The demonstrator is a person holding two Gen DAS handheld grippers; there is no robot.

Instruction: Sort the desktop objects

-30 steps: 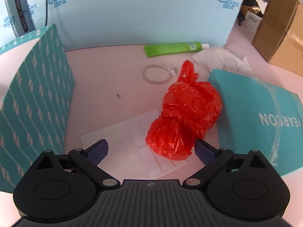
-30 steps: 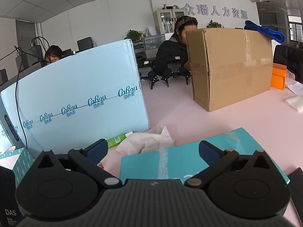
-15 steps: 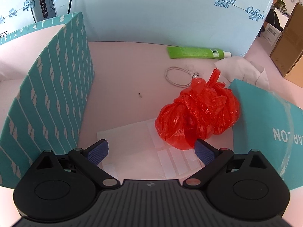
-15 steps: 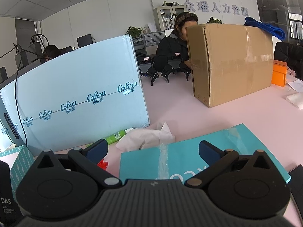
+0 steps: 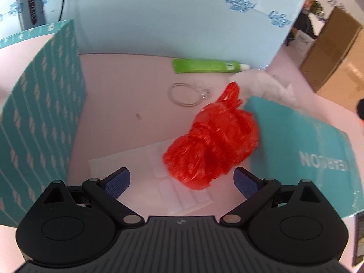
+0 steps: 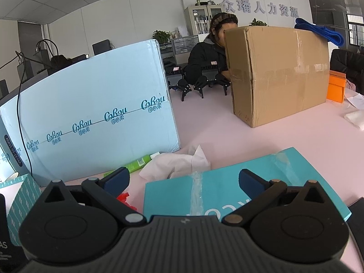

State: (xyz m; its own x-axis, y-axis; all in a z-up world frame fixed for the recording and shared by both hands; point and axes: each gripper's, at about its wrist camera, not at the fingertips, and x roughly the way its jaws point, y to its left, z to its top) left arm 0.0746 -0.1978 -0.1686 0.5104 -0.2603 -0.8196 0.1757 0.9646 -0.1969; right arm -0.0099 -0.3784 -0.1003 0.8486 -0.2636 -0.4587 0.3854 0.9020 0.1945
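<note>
A knotted red plastic bag [image 5: 213, 141] lies on the pink desk, partly on a white label sheet [image 5: 145, 166]. My left gripper [image 5: 182, 182] is open just above and in front of the bag, which sits toward its right finger. Behind the bag lie a clear ring [image 5: 186, 94], a green tube [image 5: 204, 65] and a crumpled white tissue [image 5: 261, 84]. My right gripper [image 6: 183, 180] is open and empty above a flat teal box [image 6: 227, 193]. The tube [image 6: 136, 163], the tissue [image 6: 177, 165] and a bit of the red bag [image 6: 124, 199] show there too.
A teal patterned box [image 5: 43, 118] stands at the left. A big light-blue carton [image 5: 177, 18] closes the back. The flat teal box [image 5: 300, 154] lies at the right. A brown cardboard carton [image 6: 277, 70] stands on the desk farther back, with people and spare grippers behind.
The left gripper has swung slightly, so the red bag sits closer and more between its open fingers. The right gripper has barely moved.
</note>
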